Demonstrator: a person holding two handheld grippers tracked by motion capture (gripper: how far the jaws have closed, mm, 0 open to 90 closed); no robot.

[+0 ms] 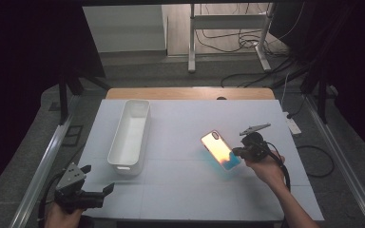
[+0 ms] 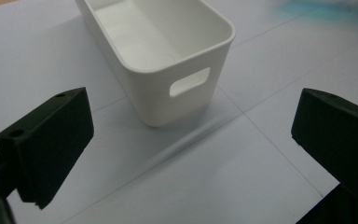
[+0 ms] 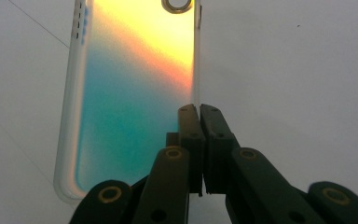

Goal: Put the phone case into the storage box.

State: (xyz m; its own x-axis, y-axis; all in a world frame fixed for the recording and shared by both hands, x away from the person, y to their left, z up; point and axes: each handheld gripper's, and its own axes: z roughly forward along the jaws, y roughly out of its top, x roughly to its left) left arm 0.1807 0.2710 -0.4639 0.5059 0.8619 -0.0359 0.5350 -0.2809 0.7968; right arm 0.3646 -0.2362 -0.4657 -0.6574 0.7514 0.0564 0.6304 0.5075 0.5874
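A phone case [image 1: 220, 149] with an orange-to-teal gradient sits right of the table's middle, its camera hole at the far end. My right gripper [image 1: 238, 152] is shut on its near right edge. In the right gripper view the two jaws [image 3: 198, 112] meet on the clear rim of the phone case [image 3: 135, 93]. My left gripper [image 1: 98, 178] stands open near the front left corner, nothing between its jaws. It faces the near end of a white oblong bin [image 1: 123, 167]. In the left gripper view the bin [image 2: 144, 98] shows empty, with a handle slot, beyond my left gripper [image 2: 193, 140].
A white mat [image 1: 185, 190] covers the table, whose wooden far edge [image 1: 190, 92] shows behind. On the floor at the right lie a power strip [image 1: 293, 124] and cables. A desk frame [image 1: 228, 21] stands beyond the table.
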